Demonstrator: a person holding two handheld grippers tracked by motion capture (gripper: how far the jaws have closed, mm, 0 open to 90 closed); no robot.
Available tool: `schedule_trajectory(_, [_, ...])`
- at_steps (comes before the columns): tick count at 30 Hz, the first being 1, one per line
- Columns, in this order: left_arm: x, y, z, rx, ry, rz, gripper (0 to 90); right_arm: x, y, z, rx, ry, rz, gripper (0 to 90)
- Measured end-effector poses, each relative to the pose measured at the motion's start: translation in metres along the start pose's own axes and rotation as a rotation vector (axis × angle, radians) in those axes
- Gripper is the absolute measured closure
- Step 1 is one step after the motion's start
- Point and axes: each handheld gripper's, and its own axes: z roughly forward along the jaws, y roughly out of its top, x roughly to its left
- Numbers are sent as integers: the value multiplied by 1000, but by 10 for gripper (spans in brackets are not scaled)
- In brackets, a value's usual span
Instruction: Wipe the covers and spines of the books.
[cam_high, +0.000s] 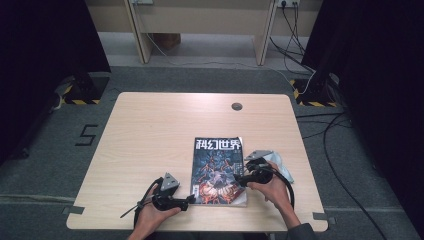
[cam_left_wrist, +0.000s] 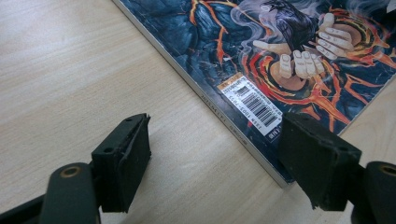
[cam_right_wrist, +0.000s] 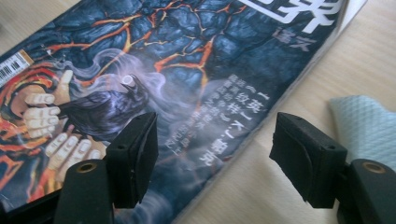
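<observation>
Pale wood-grain desk (cam_high: 150, 135) with rounded corners, glossy flat magazine (cam_high: 218, 171) lying at about 5 o'clock on it. Crumpled light-blue cloth (cam_right_wrist: 364, 121) at its 3 o'clock. Left gripper (cam_left_wrist: 215, 154) wide apart at the spine corner, holding nothing; right gripper (cam_right_wrist: 212, 158) wide too, straddling the opposite edge; barcode readable up close

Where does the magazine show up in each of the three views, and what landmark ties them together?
High view: the magazine lies closed, near the table's front edge, between the two grippers.
Left gripper view: upper right; its spine runs diagonally and its near corner sits by the right-hand jaw.
Right gripper view: it covers the left and centre, its edge running between the jaws.
Shared landmark: the white barcode label, at the cover's lower-left corner in the high view.
</observation>
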Motion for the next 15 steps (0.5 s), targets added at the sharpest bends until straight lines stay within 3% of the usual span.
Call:
schedule_trajectory(7, [0,0,0,3,2,4,242,7,-2,7,46,2,-3,314])
schedule_trajectory(15, [3,2,0,14,8,12,223,10,-5,9,42,8,-5,295])
